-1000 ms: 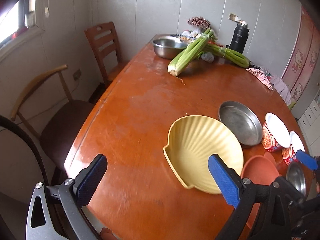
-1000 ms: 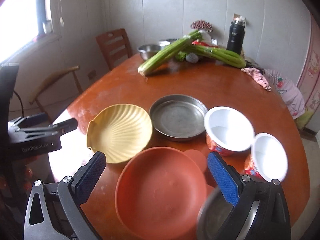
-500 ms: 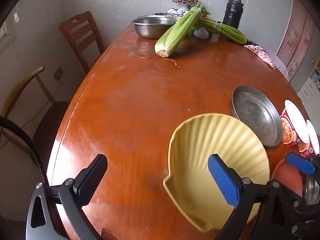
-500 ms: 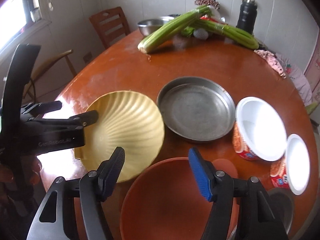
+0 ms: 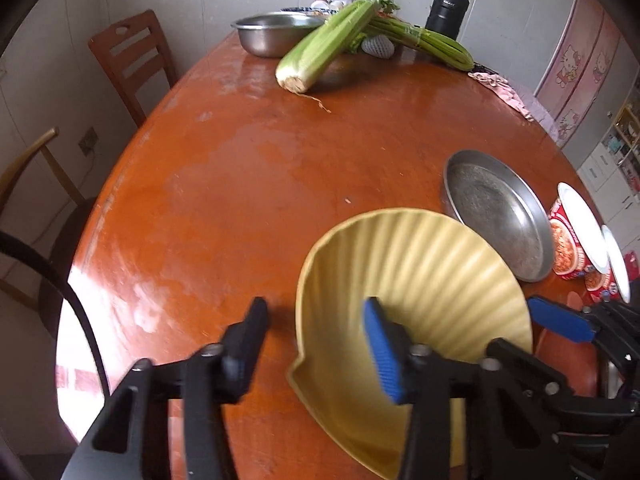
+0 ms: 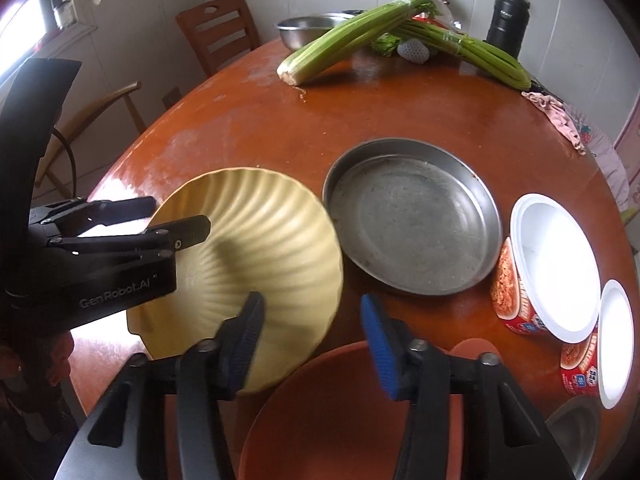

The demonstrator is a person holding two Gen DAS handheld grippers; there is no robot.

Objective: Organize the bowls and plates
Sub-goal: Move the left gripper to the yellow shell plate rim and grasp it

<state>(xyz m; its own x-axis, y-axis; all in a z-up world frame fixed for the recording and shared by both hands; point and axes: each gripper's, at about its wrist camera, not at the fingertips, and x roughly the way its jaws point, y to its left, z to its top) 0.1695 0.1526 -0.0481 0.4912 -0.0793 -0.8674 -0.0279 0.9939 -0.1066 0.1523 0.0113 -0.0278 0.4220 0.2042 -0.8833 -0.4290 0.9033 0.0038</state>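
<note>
Nearest the viewer, the right gripper stands over the near rim of one orange plate. Its jaws have just been closing; the rim lies between them, but whether the pads press it cannot be told.

The left gripper straddles the left rim of one yellow shell-shaped plate. Its jaws have just been closing; the blue finger is inside the dish, the black one outside, and pad contact cannot be confirmed. The plate's hinge tab points toward the viewer and its fan away, with the long axis running near to far. The gripper body reads "GenRobot.AI".

Just beyond stands one flat steel pan, and to its right two printed paper bowls. At the far end of the wooden table lie two celery bunches, one steel basin and one black flask.
</note>
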